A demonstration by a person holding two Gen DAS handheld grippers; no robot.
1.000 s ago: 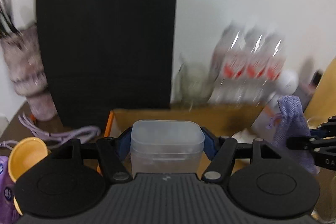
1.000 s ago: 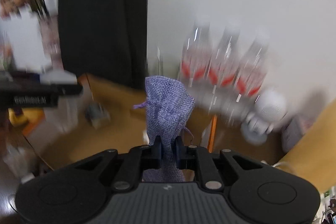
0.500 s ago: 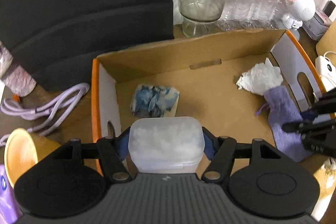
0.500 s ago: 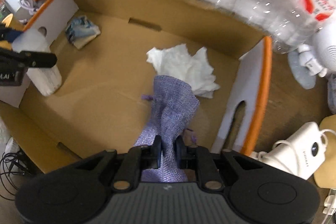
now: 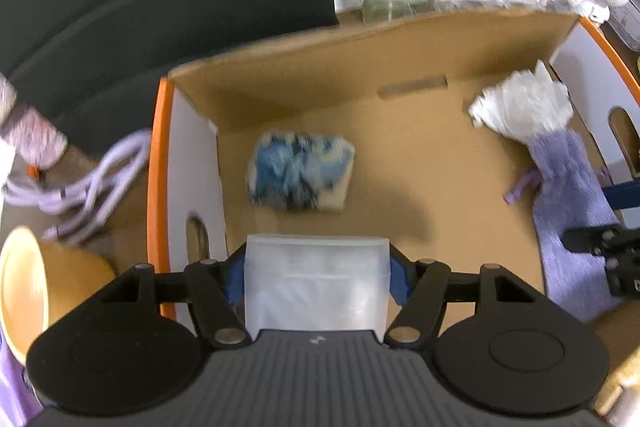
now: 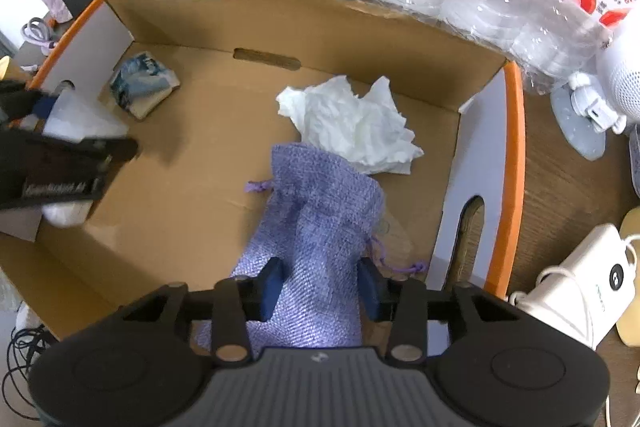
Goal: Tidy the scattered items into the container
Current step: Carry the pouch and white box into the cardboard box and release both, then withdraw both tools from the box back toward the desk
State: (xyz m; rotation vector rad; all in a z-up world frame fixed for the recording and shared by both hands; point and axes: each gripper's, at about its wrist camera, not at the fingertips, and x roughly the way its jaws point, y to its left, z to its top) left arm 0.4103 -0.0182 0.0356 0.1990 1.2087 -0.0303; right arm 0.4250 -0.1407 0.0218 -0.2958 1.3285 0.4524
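the cardboard box fills both frames. my right gripper stands spread around the purple pouch, lower centre; i'd back out straight. my left gripper clamps the plastic tub (bottom centre); release low.

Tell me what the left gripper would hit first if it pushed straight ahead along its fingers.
Probably the blue patterned packet on the cardboard box floor, straight ahead of the left gripper and its clear plastic tub. Depth is unclear; the floor might come first.

Purple pouch flat inside cardboard box
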